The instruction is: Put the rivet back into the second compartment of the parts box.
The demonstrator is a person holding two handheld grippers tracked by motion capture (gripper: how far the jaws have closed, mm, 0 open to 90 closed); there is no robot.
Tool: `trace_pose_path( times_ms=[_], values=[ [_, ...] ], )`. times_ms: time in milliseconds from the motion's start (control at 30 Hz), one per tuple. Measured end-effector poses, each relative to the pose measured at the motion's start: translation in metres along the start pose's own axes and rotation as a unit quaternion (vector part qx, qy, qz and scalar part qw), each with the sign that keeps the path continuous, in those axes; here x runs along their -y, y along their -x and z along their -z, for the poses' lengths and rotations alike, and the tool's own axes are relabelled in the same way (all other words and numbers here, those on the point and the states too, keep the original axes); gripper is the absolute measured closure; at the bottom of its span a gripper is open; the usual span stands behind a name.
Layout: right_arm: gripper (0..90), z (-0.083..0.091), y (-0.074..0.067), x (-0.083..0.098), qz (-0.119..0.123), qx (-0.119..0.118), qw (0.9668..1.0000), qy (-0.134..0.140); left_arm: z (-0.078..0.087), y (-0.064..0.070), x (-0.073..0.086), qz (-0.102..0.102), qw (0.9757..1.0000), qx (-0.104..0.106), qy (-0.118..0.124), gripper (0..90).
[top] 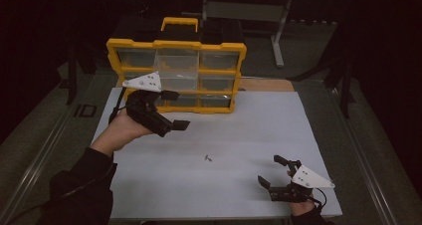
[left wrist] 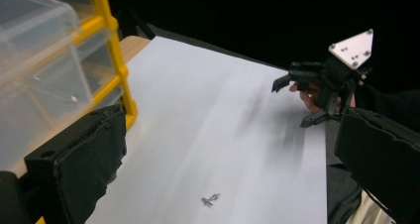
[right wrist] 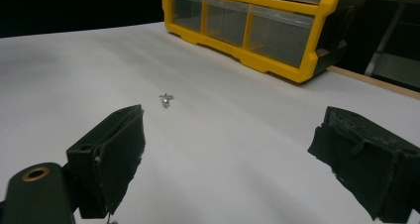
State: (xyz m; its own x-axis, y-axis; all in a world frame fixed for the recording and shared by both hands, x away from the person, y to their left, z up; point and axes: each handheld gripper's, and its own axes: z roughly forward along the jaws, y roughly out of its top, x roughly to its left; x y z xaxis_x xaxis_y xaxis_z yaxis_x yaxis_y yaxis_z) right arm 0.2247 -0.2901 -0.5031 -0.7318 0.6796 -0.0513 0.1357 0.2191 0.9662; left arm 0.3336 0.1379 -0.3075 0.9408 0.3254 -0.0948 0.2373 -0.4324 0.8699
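A broad white rectangular table top point(top: 239, 150) was seen spread under everything else. At its far edge a yellow-framed plastic organiser cabinet point(top: 176, 75) with clear drawers and a yellow carrying handle was stood upright, its drawer fronts turned toward the person; the top middle clear drawer point(top: 176, 63) appeared to be drawn out a little from the frame.

Just in front of the cabinet's lower left corner, the left gripper point(top: 174, 110), black with a grey three-cornered plate on top, was held above the table by a hand in a dark sleeve. Its jaws were spread wide apart and nothing was held between them; in the left gripper view the cabinet's yellow frame point(left wrist: 116, 60) was seen close beside one jaw.

Well away from the cabinet, near the table's front right edge, the right gripper point(top: 272, 171) was held low over the white surface. Its jaws were likewise spread wide, with nothing between them.

A small silvery metal screw-like piece point(top: 208, 158) was lain bare on the white surface, well in front of the cabinet's middle, between the two grippers and untouched by either. It was also seen ahead of the right gripper's jaws point(right wrist: 166, 99) and below the left gripper's jaws point(left wrist: 210, 200).
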Motion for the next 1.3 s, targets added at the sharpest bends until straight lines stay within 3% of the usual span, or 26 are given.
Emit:
trace_pose_path(
  times_ms=[433,733,900,1100,1233,1300],
  values=[
    [10.8,0.0,0.0,0.0,0.001,-0.001,1.0,-0.002,-0.035,0.016,0.03,-0.009,0.9994,0.032,-0.009,0.0],
    [10.9,-0.001,-0.001,0.0,0.002,-0.002,1.0,-0.003,-0.067,0.016,0.056,-0.01,0.9985,0.052,-0.017,1.7],
    [10.9,-0.001,-0.001,0.001,0.002,-0.003,1.0,-0.003,-0.088,0.012,0.073,-0.006,0.9983,0.051,-0.026,6.9],
    [10.9,-0.002,-0.001,0.001,0.004,-0.004,1.0,-0.004,-0.109,0.004,0.096,0.012,0.9975,0.044,-0.054,17.9],
    [10.9,-0.002,-0.001,0.001,0.004,-0.004,1.0,-0.004,-0.12,0.001,0.108,0.021,0.997,0.046,-0.058,22.1],
    [10.9,-0.002,-0.001,0.001,0.004,-0.005,1.0,-0.005,-0.124,-0.001,0.112,0.021,0.997,0.037,-0.064,24.1]
  ],
)
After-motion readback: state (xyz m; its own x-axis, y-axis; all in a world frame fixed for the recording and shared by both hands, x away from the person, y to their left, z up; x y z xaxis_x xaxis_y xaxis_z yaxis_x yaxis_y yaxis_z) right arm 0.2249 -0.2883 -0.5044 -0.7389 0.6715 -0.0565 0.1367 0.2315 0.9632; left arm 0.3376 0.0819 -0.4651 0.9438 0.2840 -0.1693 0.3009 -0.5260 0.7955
